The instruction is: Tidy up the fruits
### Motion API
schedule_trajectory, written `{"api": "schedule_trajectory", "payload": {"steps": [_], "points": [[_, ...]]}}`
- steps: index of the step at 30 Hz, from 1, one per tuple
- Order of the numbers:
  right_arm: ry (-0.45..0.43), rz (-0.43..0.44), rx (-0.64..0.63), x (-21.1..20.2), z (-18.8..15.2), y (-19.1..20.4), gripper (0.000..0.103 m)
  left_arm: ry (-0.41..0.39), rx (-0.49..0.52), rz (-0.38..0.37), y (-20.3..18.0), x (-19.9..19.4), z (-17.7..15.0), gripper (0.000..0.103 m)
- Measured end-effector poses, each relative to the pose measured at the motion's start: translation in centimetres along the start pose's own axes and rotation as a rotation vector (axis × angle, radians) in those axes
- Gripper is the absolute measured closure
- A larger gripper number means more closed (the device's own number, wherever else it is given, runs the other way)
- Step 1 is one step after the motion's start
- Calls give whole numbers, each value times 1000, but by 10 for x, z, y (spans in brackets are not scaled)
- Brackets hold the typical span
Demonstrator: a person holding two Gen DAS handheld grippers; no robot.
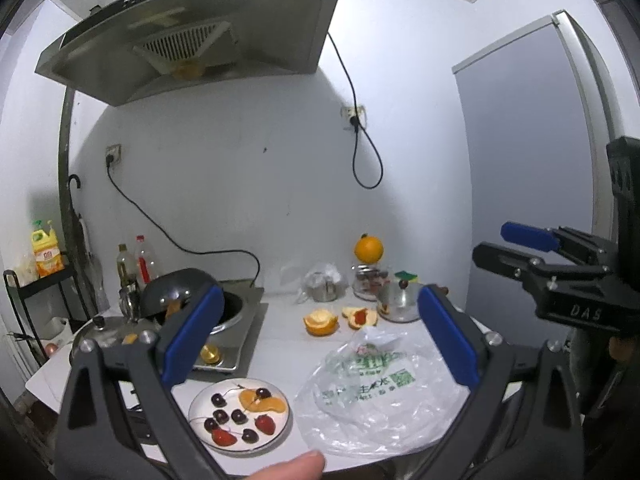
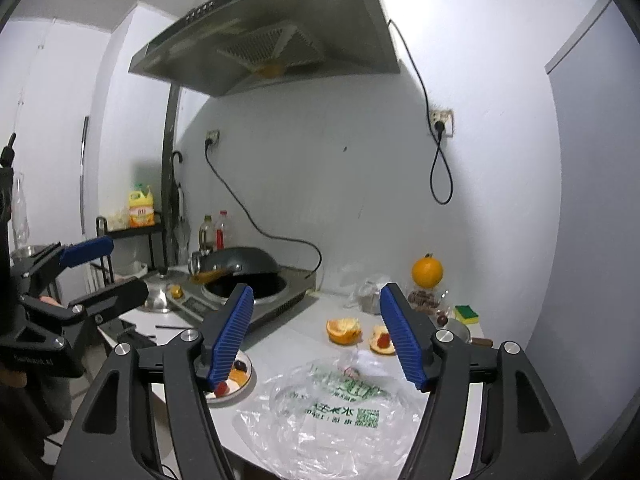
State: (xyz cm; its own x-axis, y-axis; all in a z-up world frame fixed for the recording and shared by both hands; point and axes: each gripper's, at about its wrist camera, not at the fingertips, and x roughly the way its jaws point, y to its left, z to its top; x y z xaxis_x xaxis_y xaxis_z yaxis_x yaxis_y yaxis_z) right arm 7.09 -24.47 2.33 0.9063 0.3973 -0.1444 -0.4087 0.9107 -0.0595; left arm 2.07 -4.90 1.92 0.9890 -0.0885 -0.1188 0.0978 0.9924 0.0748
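A white plate [image 1: 193, 410] near the counter's front edge holds several dark cherries [image 1: 219, 400], strawberries [image 1: 265, 424] and orange segments [image 1: 269, 403]. To its right lies a crumpled clear plastic bag [image 1: 380, 396] with green print. Behind it sit an orange peel cup [image 1: 320, 322] and a second peel [image 1: 360, 317] with a strawberry in it. A whole orange [image 1: 369, 249] rests on a jar at the back. My left gripper [image 1: 320, 296] hangs above the counter, open and empty. My right gripper [image 2: 316, 294] is also open and empty above the bag [image 2: 332, 412]. One of its fingers half hides the plate [image 2: 249, 376].
An induction cooker [image 1: 236, 332] with a tilted dark wok [image 1: 176, 288] stands at left, bottles behind it. A steel pot [image 1: 396, 302], a bagged jar [image 1: 324, 284] and a sponge [image 2: 466, 312] crowd the back right. A range hood [image 1: 192, 32] hangs overhead. A grey fridge [image 1: 532, 140] stands at right.
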Motion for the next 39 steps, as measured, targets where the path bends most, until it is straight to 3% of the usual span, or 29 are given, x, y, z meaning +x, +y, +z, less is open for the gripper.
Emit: {"api": "schedule_trajectory", "payload": {"steps": [5,17,39], "points": [[-23,-10,9,-6,5,-5,29,-49,-2,3,-6,-9,11,4],[-21,-2,8,-8,4,-6,28,-59,6,9,-9,-10,11,4],[10,-1,32,6,-5,-15,28,-17,-12,17,-14,9,2,4]]}}
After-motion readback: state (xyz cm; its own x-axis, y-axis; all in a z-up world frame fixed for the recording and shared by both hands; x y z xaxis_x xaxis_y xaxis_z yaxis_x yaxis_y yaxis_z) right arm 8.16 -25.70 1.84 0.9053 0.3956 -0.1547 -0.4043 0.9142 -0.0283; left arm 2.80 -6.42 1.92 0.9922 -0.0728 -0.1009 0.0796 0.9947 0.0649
